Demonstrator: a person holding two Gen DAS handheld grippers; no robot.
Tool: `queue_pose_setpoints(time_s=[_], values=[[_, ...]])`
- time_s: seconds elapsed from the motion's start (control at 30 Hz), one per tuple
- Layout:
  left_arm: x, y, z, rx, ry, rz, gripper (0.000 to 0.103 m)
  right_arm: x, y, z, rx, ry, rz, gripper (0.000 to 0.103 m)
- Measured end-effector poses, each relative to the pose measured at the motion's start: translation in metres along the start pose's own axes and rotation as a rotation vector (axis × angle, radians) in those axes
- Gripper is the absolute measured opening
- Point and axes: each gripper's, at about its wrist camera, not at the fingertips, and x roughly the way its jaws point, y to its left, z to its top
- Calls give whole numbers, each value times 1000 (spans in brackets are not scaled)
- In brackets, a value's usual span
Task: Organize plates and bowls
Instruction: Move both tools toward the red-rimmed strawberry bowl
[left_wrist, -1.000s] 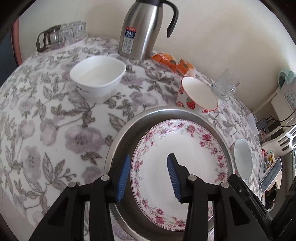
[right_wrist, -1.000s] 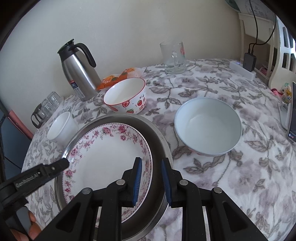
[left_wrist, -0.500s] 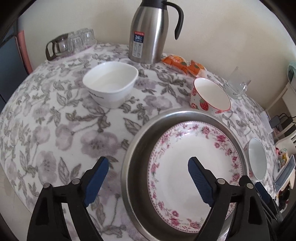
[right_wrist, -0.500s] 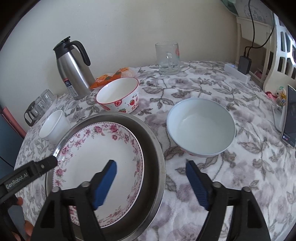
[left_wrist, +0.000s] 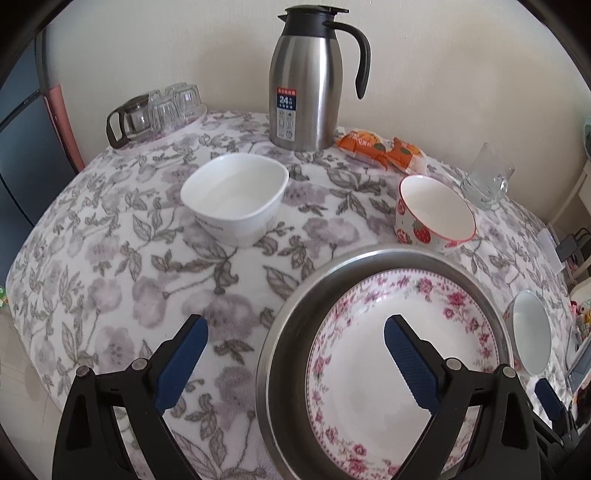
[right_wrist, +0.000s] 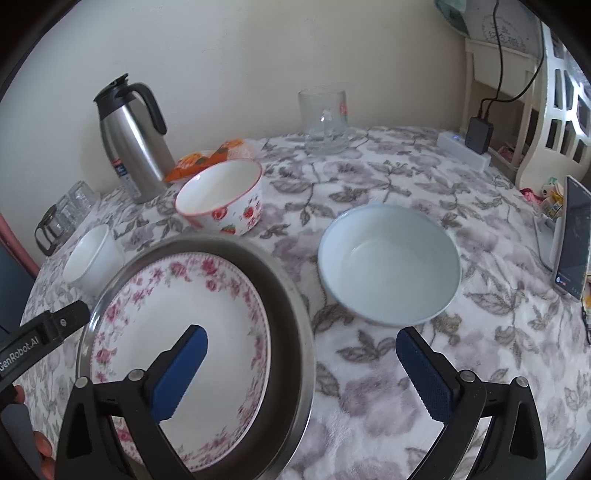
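— Tongs have just been opening, both pairs. The left tongs stand wide apart, one pad over the cloth and one over the flowered plate, with nothing pressed between them. The right tongs gape the same way across the steel basin's rim, gripping nothing.

— So the plate has been let go?

— I'd judge so. It lies flat inside the basin at the near edge of the worktop, facing straight up. That reads as one placement done, with the bowls left to gather.

— Which bowls?

— The squarish white bowl sits toward the far left of the worktop. The strawberry bowl is just beyond the basin's far rim, and the pale blue bowl is off to its right. All three stand upright, mouths up and apart from each other.

— Any long axis on the plate?

— None. It's round, so it points nowhere in particular. Only the white bowl has corners, one of which turns toward the steel jug by the wall.
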Motion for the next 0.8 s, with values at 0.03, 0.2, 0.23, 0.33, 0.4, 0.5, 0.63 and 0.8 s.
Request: queue_pose_setpoints(time_s=[0.03,0.2,0.23,0.33,0.4,0.5,0.63,0.8], values=[[0,-2,2,2,-12,3,97,-2,-1,3,8,-19,0,103],[-5,-13,13,27,-96,23,97,-10,1,16,10,-77,-9,103],[-6,-16,15,36,-120,32,97,-10,2,18,7,-83,-12,103],[-9,-25,24,53,-173,44,97,-8,4,27,3,-86,-17,103],[-8,-30,31,55,-187,36,97,-5,3,31,5,-85,-5,103],[-3,-35,40,48,-178,6,97,2,0,38,18,-77,8,103],[3,-36,50,19,-155,-65,97,13,-1,42,32,-76,8,103],[10,-34,63,-33,-161,-103,97,25,5,48,8,-72,19,103]])
